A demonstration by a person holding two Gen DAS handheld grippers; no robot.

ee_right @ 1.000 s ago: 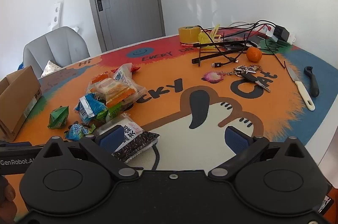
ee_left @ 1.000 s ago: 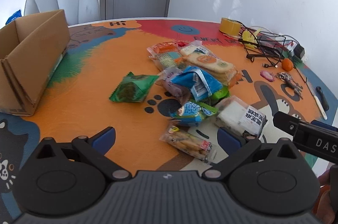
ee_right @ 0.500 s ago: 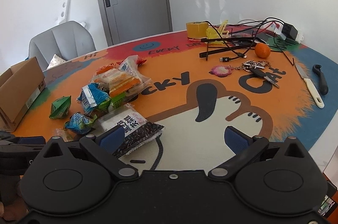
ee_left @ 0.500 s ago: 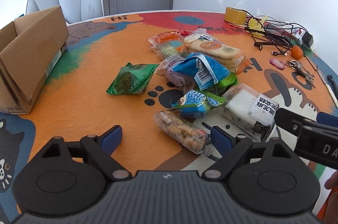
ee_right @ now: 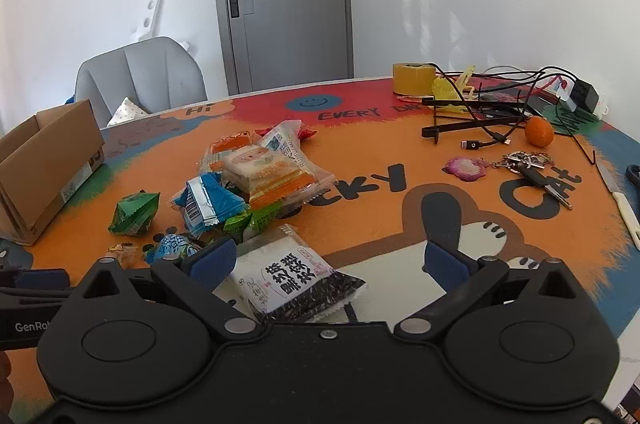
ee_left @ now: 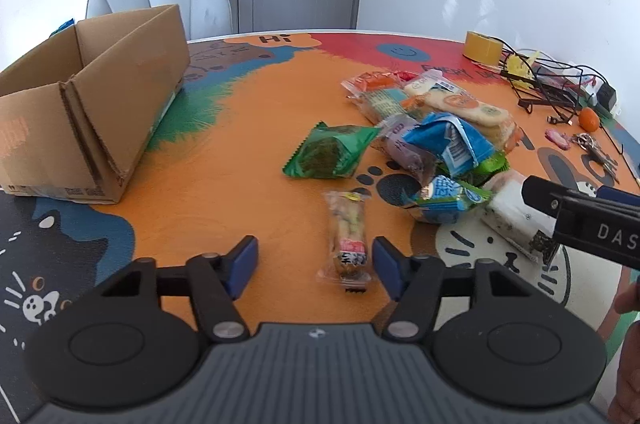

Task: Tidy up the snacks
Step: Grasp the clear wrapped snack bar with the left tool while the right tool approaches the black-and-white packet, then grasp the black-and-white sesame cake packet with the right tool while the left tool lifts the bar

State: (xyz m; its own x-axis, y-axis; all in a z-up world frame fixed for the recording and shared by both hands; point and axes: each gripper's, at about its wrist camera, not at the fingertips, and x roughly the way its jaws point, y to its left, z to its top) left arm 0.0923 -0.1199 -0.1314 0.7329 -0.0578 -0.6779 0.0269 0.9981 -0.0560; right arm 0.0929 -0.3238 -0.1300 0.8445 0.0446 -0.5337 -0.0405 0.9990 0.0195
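**Closing on the clear snack bar**

Closing now, the left gripper (ee_left: 314, 260) has its jaws about half open, with the clear bar (ee_left: 347, 230) between them. The right pad sits just beside the wrapper's near end; the left pad is well apart from it. Neither pad presses yet, so nothing is held.

The bar lies on the mat (ee_left: 224, 176) at 6 o'clock of the snack pile (ee_left: 432, 144), apart from it, lengthwise along the gripper's line of sight.

Handling, as judged: light, thin crinkly film over a lumpy, likely brittle filling. The film looks slick, so a pinch on the sealed end alone could slip or tear. A hold across the filled body near the red label seems best, squeezed gently enough not to crush it.

The right gripper (ee_right: 328, 258) is wide open with nothing gripped. The seed packet (ee_right: 296, 276) lies flat between its pads, touching neither as far as the view shows. The packet looks soft and shifting, flat and hard to lift from above.

The box (ee_left: 92, 104) stands at 10 o'clock of the bar, well apart, top open. Its near side blocks the floor, so contents cannot be told; the inner wall that shows is bare.

Cables, keys and an orange sit at 2 o'clock, clear of the pile.
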